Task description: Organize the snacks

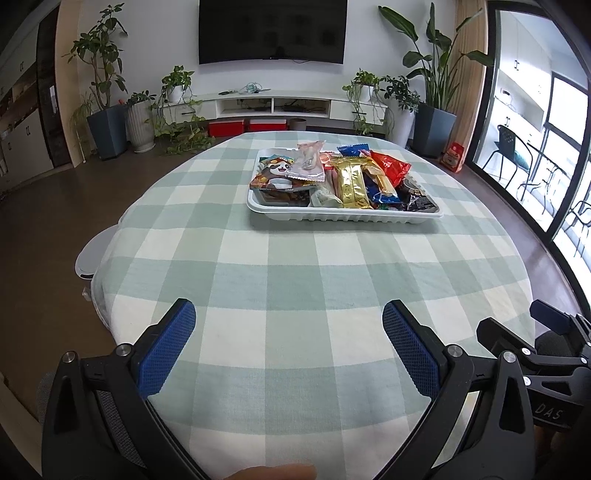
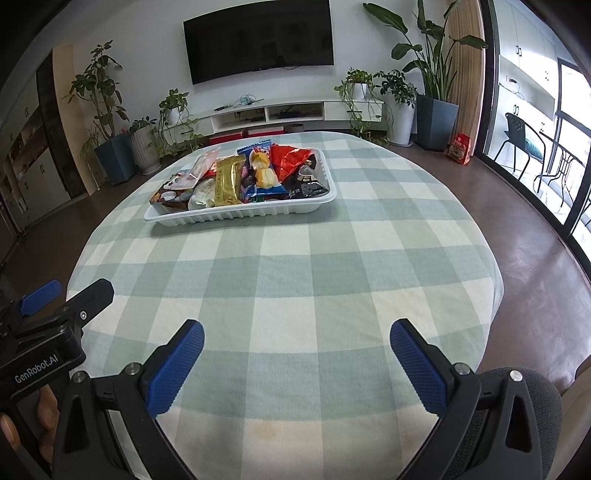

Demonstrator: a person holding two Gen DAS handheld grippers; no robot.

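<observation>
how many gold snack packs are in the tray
1: a gold pack lies in the middle of the white tray, atop other snacks. More may be buried underneath.

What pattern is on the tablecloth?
The tablecloth has a pale green and white check, clearest in the left wrist view.

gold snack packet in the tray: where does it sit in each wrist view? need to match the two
Left wrist: the gold packet lies lengthwise mid-tray, right of picture centre, upper half, beside the red packet.
Right wrist: the gold packet lies left of picture centre, upper half, in the middle-left part of the white tray.
Shared landmark: the wall TV directly behind the tray in both.
</observation>
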